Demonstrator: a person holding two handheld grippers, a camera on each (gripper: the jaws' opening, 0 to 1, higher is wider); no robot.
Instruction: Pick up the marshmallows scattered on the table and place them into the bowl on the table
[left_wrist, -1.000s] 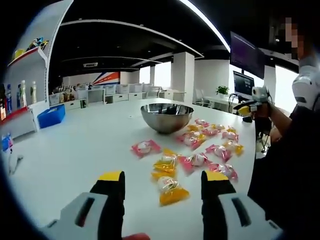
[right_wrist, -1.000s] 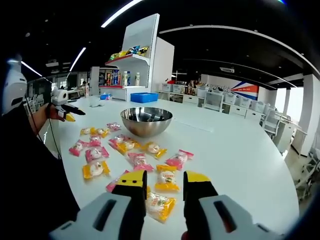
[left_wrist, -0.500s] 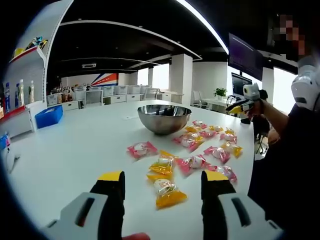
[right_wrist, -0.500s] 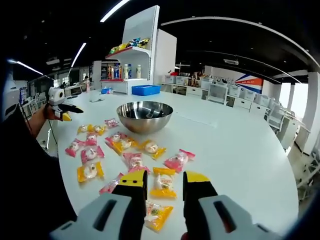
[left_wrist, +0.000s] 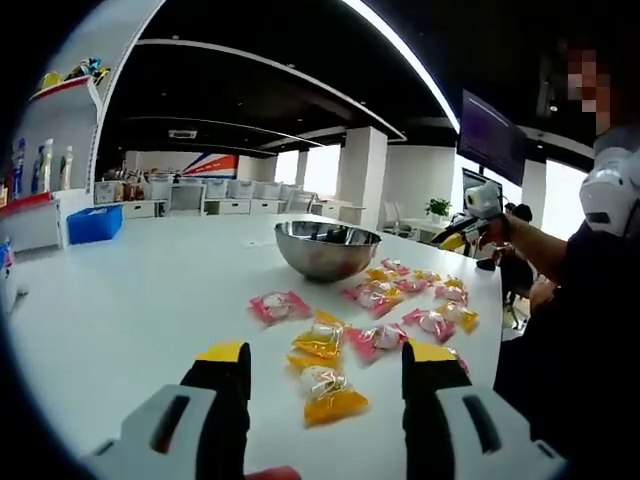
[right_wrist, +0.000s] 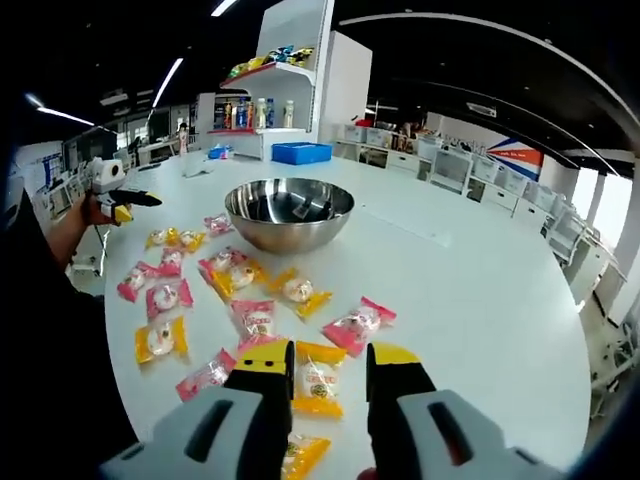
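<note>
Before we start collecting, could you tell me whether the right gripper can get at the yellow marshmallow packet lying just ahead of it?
Probably yes: the right gripper is open, and the yellow marshmallow packet lies flat between its jaws, unobstructed.

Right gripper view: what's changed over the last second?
The right tongs have dropped toward the table, so a yellow packet now sits between their open jaws; a second ago they were aimed further along the pile. Nothing gripped. The left tongs also dipped slightly, open. The bowl and the scattered marshmallows lie as before.
</note>
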